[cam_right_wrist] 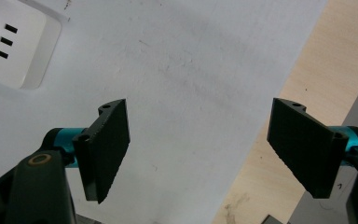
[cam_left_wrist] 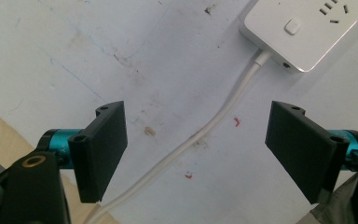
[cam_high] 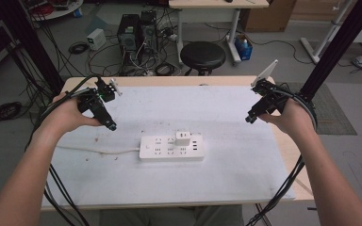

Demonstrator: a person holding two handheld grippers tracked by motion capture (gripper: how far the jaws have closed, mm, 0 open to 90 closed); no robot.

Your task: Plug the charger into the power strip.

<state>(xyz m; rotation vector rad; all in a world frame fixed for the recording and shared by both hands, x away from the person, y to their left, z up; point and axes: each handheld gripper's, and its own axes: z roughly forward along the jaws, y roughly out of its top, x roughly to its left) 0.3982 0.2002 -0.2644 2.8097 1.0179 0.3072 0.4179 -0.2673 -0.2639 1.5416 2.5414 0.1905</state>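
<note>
Left tool (cam_high: 104, 113) up off the bench (cam_high: 245, 183), jaws spread wide and gripping nothing; in the left gripper view the gap between them (cam_left_wrist: 196, 154) frames bare white surface and a white cord (cam_left_wrist: 223, 114) running across it. Right tool (cam_high: 259, 109) mirrors it on the other side, released as well, jaws wide apart (cam_right_wrist: 198, 149) over the white top near its right edge, where the pale wood border shows. Each tool sits in a hand, left hand (cam_high: 68, 115) and right hand (cam_high: 290, 115), forearms coming in from the near side.

Between the two, in the middle of the bench, lies a white power strip (cam_high: 169, 149), flat, well apart from both tools. A white charger block (cam_high: 183, 138) is plugged into its far row, standing upright. The cord leaves the strip's left end and trails off toward the left edge of the bench. A few small red specks (cam_left_wrist: 235, 122) dot the surface beside the cord.

Beyond the bench, a black round stool (cam_high: 202, 54), then computer towers (cam_high: 134, 30) on the floor amid tangled cables.
</note>
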